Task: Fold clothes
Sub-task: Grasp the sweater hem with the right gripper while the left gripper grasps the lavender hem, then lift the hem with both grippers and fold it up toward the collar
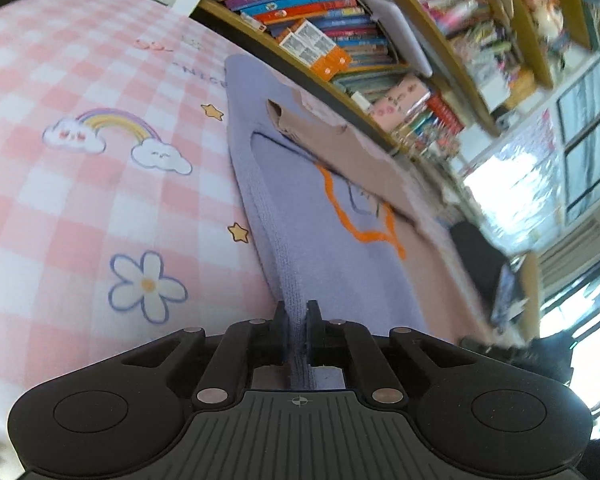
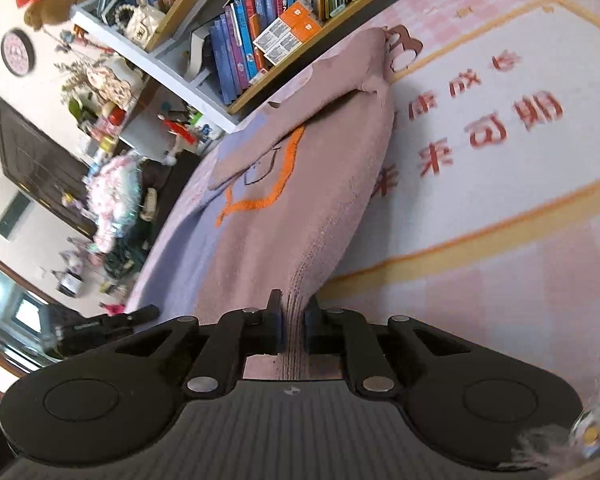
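A knitted sweater, lavender on one half and dusty pink on the other, with an orange outline drawing, is lifted over the bed. In the left wrist view my left gripper (image 1: 297,314) is shut on the ribbed lavender hem of the sweater (image 1: 312,200). In the right wrist view my right gripper (image 2: 293,307) is shut on the pink ribbed hem of the sweater (image 2: 300,200). The cloth stretches away from both grippers toward the bookshelf. A pink sleeve is folded across the sweater's front. My left gripper (image 2: 100,326) shows at the lower left of the right wrist view.
The bed is covered by a pink-and-white checked sheet (image 1: 80,200) with rainbow, flower and star prints, and a white panel with red characters (image 2: 500,140). A bookshelf (image 1: 320,24) full of books runs along the bed's far side. Cluttered furniture and a window stand beyond.
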`<state>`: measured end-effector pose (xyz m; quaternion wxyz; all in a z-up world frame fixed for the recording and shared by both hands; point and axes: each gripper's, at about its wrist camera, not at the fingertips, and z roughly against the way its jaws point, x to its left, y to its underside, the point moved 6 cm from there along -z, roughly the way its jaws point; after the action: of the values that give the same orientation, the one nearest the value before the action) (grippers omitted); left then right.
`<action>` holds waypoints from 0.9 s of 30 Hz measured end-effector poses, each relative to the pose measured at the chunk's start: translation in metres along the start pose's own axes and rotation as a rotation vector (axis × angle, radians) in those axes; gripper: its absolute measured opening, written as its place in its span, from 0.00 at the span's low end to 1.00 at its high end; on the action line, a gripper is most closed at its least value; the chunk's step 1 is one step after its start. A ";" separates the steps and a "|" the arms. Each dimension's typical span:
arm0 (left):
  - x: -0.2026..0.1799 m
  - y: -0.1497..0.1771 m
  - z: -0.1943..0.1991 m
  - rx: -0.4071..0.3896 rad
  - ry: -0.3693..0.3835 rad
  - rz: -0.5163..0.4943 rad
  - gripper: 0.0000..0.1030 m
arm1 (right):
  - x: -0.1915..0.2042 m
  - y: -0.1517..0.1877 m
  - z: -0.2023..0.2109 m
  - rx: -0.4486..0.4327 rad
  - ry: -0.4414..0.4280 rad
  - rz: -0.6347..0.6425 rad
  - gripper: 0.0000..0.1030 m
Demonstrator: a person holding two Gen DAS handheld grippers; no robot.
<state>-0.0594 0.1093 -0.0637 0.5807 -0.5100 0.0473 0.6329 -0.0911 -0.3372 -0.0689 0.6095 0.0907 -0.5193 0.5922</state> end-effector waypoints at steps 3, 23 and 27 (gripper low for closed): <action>-0.003 -0.013 0.004 -0.063 0.119 0.058 0.05 | 0.006 -0.010 0.006 -0.047 -0.087 -0.017 0.09; 0.011 -0.193 -0.095 -0.324 0.096 0.130 0.07 | -0.018 -0.236 -0.089 -0.338 -0.132 -0.151 0.10; 0.033 -0.191 -0.118 -0.279 0.033 0.163 0.09 | -0.051 -0.251 -0.134 -0.248 -0.025 -0.174 0.12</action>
<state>0.1662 0.1167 -0.0416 0.4500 -0.5906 0.0095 0.6698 0.1968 -0.3426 -0.0395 0.6585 0.0667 -0.5863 0.4670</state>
